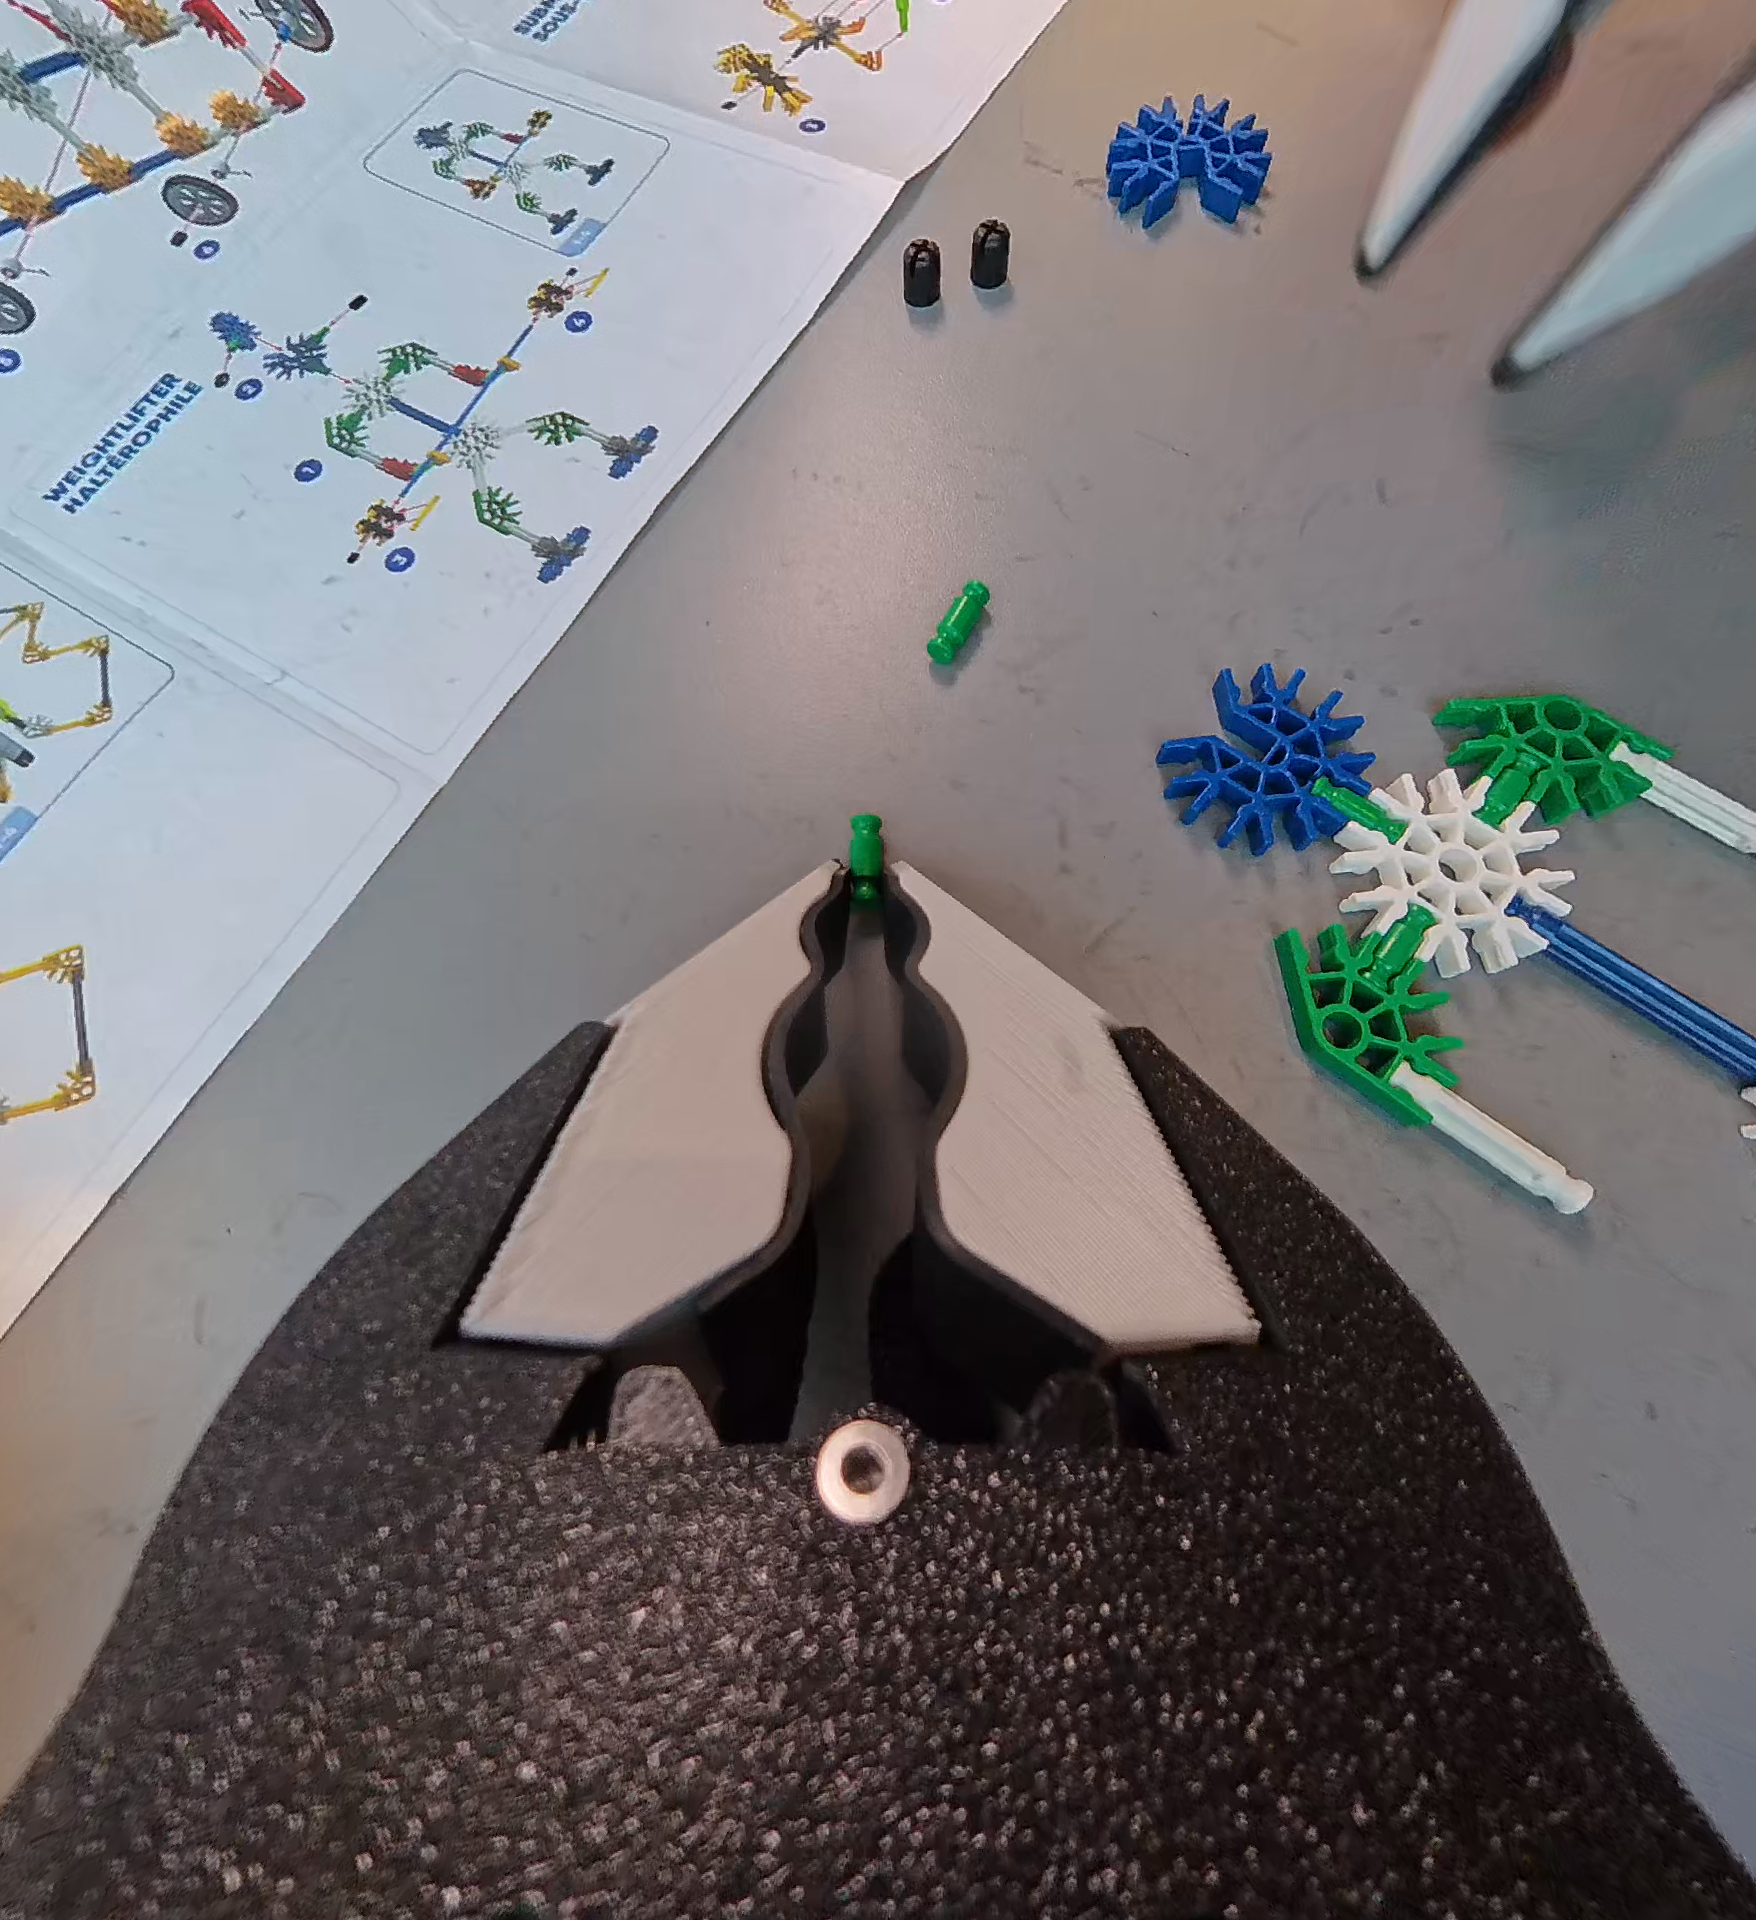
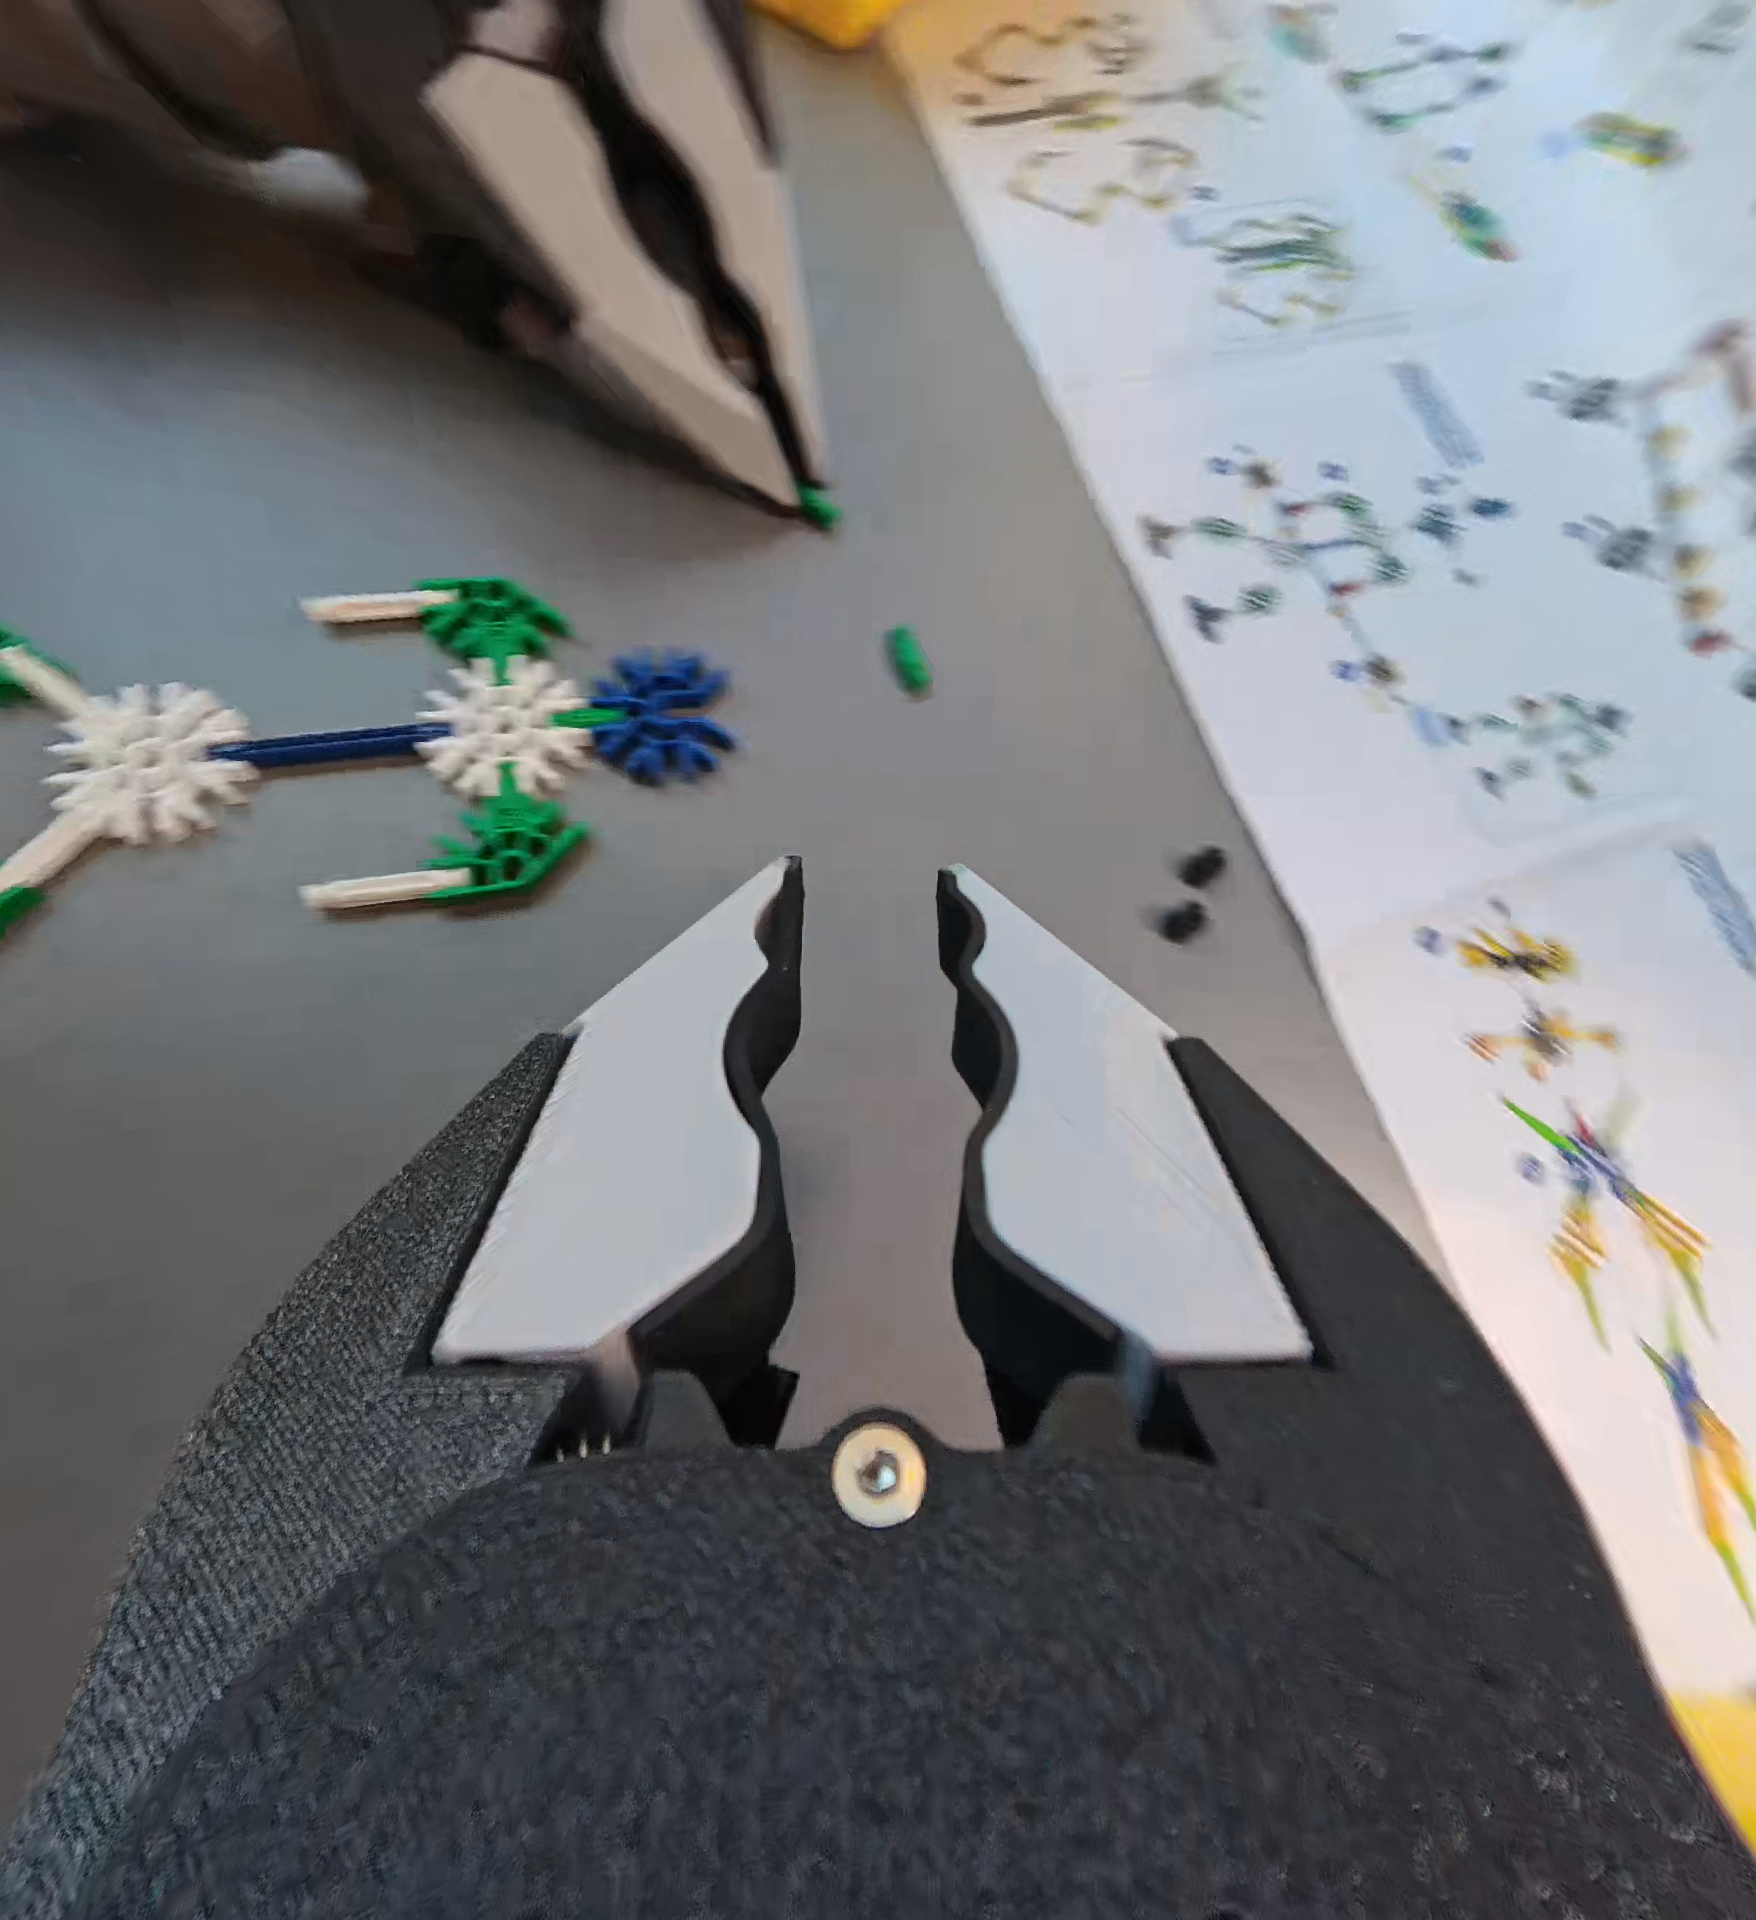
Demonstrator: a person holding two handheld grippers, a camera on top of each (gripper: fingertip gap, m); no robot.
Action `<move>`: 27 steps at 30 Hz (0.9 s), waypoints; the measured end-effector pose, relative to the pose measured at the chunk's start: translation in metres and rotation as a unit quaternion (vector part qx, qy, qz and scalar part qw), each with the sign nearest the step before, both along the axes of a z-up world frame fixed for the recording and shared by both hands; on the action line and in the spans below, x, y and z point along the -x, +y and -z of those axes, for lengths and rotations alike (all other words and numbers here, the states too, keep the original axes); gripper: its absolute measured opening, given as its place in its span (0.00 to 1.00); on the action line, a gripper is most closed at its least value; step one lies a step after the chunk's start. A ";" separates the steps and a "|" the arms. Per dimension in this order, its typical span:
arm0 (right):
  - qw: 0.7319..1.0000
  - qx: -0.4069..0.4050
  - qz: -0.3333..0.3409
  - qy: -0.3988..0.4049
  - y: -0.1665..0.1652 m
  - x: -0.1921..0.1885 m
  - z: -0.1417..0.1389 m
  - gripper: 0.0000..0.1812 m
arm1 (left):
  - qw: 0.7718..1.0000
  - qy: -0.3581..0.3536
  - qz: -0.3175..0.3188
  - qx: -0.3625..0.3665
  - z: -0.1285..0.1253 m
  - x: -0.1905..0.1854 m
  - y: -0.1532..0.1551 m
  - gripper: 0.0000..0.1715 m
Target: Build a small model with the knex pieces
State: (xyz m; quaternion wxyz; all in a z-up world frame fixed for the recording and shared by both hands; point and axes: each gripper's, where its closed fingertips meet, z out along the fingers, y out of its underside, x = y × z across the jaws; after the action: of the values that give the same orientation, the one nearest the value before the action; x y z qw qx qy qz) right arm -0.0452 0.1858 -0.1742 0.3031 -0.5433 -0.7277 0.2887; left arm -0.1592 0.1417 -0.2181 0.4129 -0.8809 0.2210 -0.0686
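Note:
My left gripper (image 1: 865,878) is shut on a short green rod (image 1: 865,844), which sticks out past the tips; it also shows in the right wrist view (image 2: 817,506). A second short green rod (image 1: 958,621) lies loose on the grey table ahead. To the right lies a part-built assembly (image 1: 1454,871) of white snowflake connectors, green connectors, a blue connector, white rods and a blue rod. My right gripper (image 2: 869,883) is open and empty above the table, near two small black caps (image 2: 1193,894) and the assembly (image 2: 500,727).
A printed instruction sheet (image 1: 230,416) covers the table's left side and shows in the right wrist view (image 2: 1528,727). A loose pair of blue connectors (image 1: 1188,158) and two black caps (image 1: 955,260) lie farther ahead. The right gripper's fingers (image 1: 1580,187) show at top right. The gap from one gripper's tips to the other's is roughly 15 cm.

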 end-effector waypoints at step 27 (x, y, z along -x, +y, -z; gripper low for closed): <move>0.985 0.061 0.093 -0.130 0.028 -0.036 0.043 0.20 | 1.000 -0.002 0.002 0.001 0.000 -0.001 -0.001 0.03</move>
State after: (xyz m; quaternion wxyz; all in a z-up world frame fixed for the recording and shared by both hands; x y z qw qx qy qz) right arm -0.0094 0.2141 -0.2174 0.1971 -0.6589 -0.6884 0.2303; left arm -0.1582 0.1405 -0.2181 0.4123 -0.8808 0.2216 -0.0710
